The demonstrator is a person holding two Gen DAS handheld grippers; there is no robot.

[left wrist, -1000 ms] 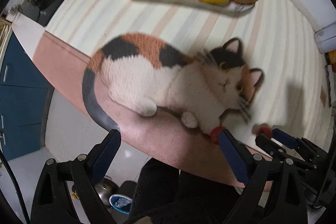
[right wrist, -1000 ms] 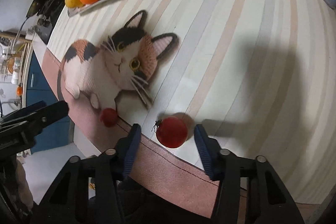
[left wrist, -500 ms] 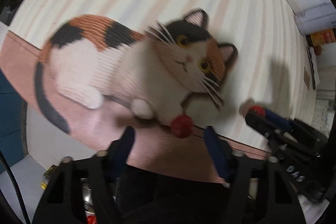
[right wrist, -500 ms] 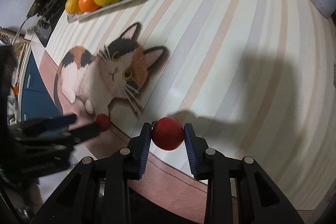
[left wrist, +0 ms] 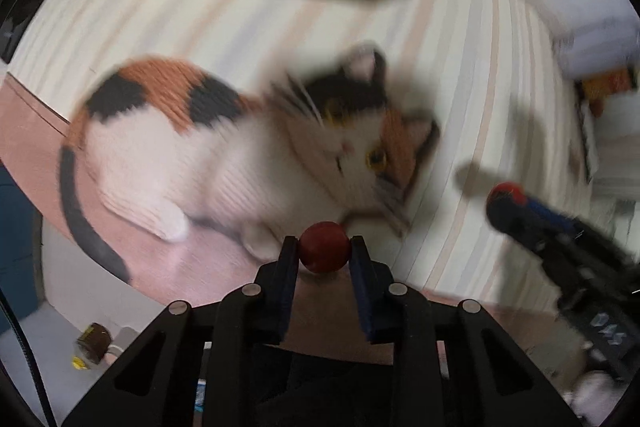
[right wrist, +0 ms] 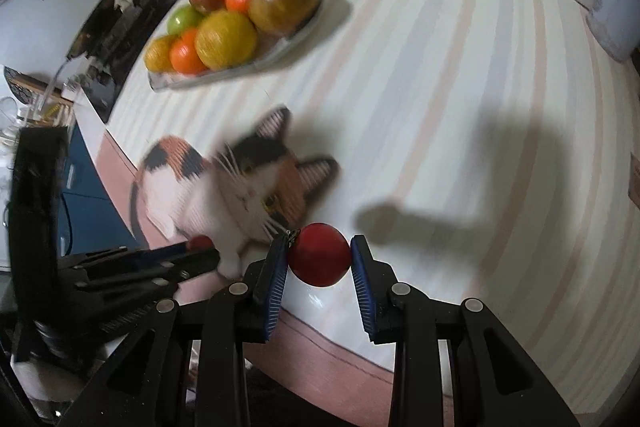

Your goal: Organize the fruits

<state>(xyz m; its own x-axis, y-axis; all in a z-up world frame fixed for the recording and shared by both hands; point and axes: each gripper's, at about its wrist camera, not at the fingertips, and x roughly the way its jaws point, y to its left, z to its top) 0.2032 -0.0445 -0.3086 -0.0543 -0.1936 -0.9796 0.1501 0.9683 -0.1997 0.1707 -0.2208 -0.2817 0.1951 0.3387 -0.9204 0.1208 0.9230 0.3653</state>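
My left gripper [left wrist: 325, 253] is shut on a small dark red cherry tomato [left wrist: 324, 247], held over the table's near edge by the cat picture's paw. My right gripper [right wrist: 319, 259] is shut on a larger red cherry tomato [right wrist: 319, 261] with its green stem at the left. Each gripper shows in the other's view: the right one [left wrist: 505, 199] at the right of the left wrist view, the left one [right wrist: 202, 245] at the lower left of the right wrist view. A long plate [right wrist: 304, 33] piled with several orange, yellow, green and brown fruits stands at the far side of the table.
The striped tablecloth [right wrist: 440, 87] bears a printed calico cat [left wrist: 240, 155] and has a pink border at the near edge. A white box and papers [left wrist: 600, 75] lie at the far right. Blue cabinets [right wrist: 80, 195] and a dark stove [right wrist: 116, 39] stand to the left.
My left gripper moved right to the small tomato and shut on it. My right gripper shut on the larger tomato and lifted it off the cloth.
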